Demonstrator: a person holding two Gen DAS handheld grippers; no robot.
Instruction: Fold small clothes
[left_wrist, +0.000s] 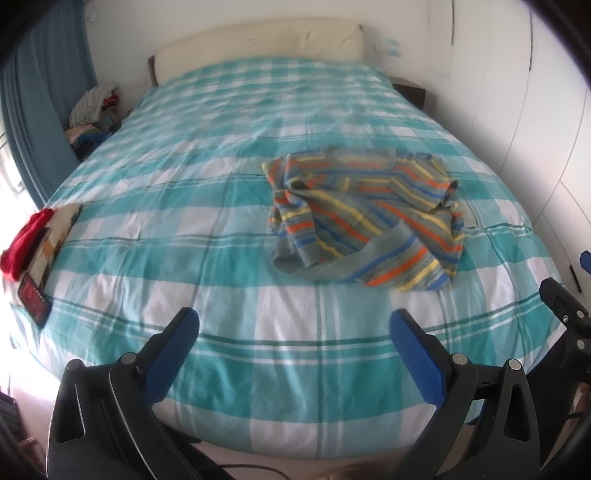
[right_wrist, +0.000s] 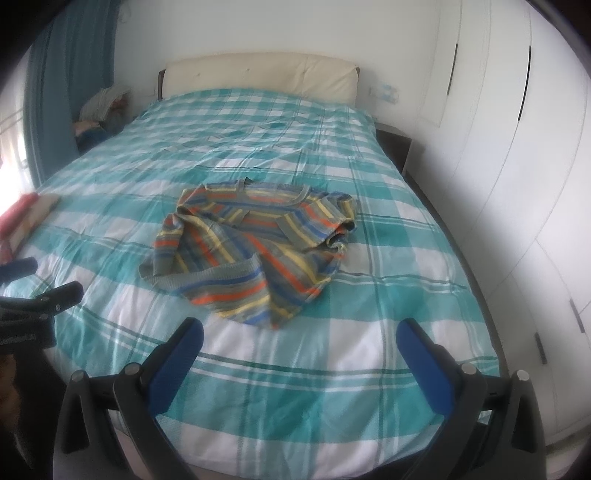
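A bed under a teal-and-white checked cover, cream headboard behind; white wardrobe doors alongside, a blue curtain opposite — beside it, seemingly, heaped laundry.

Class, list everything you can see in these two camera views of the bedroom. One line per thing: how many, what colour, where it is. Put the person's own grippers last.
striped top: one, grey with orange, yellow and blue stripes, crumpled on the near middle of the bed.
bed cover: one, teal and white check, spread over the whole bed.
headboard: one, cream, at the far end of the bed.
folded pile: one, red piece on top of patterned cloth, at the bed's left edge.
clothes heap: one, mixed colours, beside the bed's far left corner.
curtain: one, blue, far left.
wardrobe doors: white, along the right wall; count unclear.
left gripper: black with blue pads, open, holding nothing.
right gripper: black with blue pads, open, holding nothing.
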